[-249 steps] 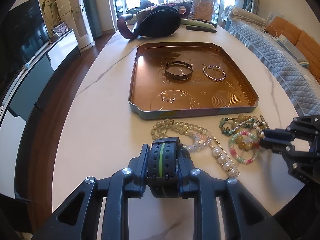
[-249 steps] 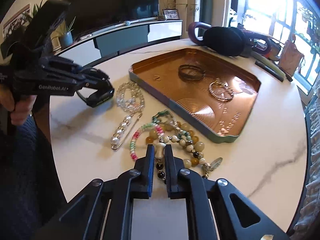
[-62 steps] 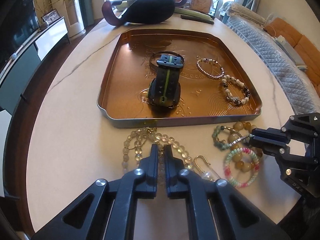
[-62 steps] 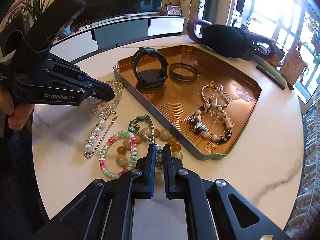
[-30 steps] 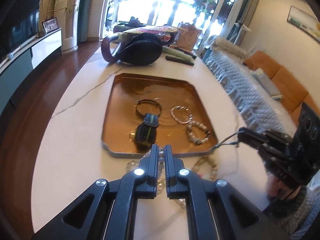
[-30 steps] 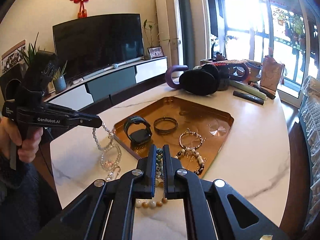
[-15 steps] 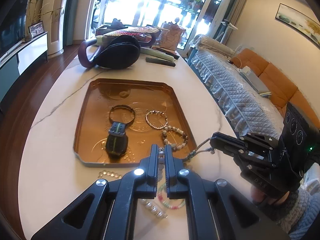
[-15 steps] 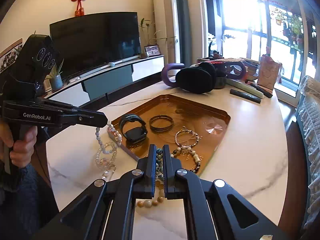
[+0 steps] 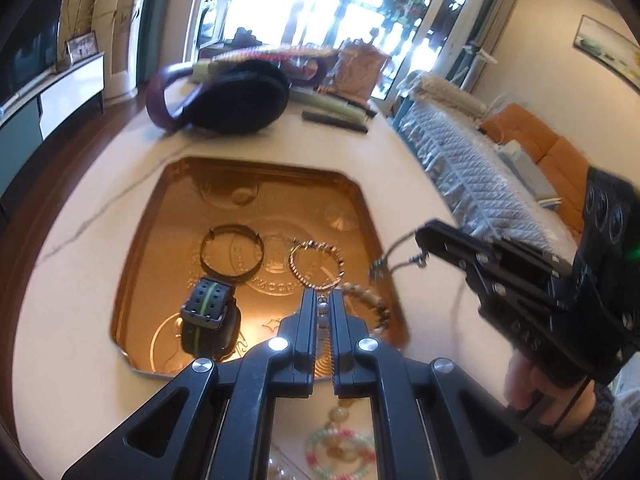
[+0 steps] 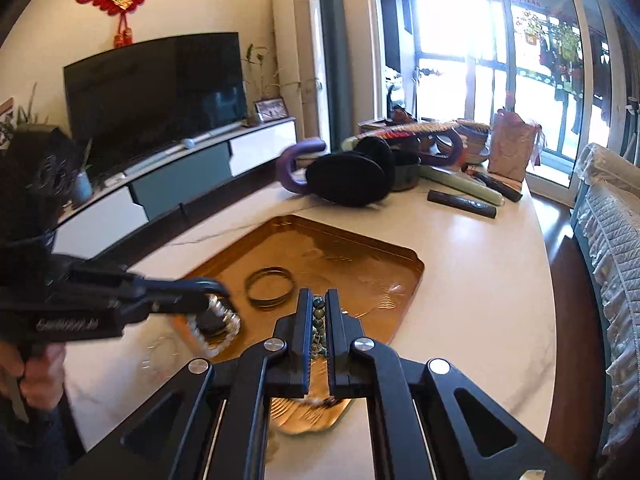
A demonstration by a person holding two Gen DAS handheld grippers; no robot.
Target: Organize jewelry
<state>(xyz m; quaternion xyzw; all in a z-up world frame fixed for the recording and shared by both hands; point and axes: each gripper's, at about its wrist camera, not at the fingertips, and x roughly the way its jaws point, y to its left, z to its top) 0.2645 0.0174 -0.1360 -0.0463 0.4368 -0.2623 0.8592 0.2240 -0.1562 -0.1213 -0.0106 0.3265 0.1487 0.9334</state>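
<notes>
Copper tray [image 9: 132,264] sat on the pale marble table [image 9: 72,240], roughly centre of the left wrist view. Contents, by clock face from the tray's middle: dark metal bangle [image 9: 232,258] at about 10 o'clock; thin silver-bead bracelet [image 9: 317,265] at about 2; black watch with green stripe [image 9: 208,320] at about 7, standing on its band; a light-and-dark beaded bracelet [image 9: 368,300] at about 4, near the rim.

Left gripper [image 9: 322,304] — jaws closed on a strand of clear beads [image 10: 216,328], which in the right wrist view hung as a loop over the tray's near-left corner. Blurred; whether the loop touched the tray could not be told.

Right gripper [image 10: 318,306] — jaws closed on a strand of green beads [image 10: 319,320]; from the left wrist view its thin cord dangled from the tips over the tray's right edge, at about 3 o'clock.

Outside the tray, on the table at 6 o'clock: a pink-and-green bead bracelet [image 9: 340,456] with amber beads [image 9: 340,416] beside it, seen between the left gripper's arms.

Beyond the tray at 12 o'clock: black earmuffs [image 9: 236,96] and a dark remote [image 9: 334,121].
</notes>
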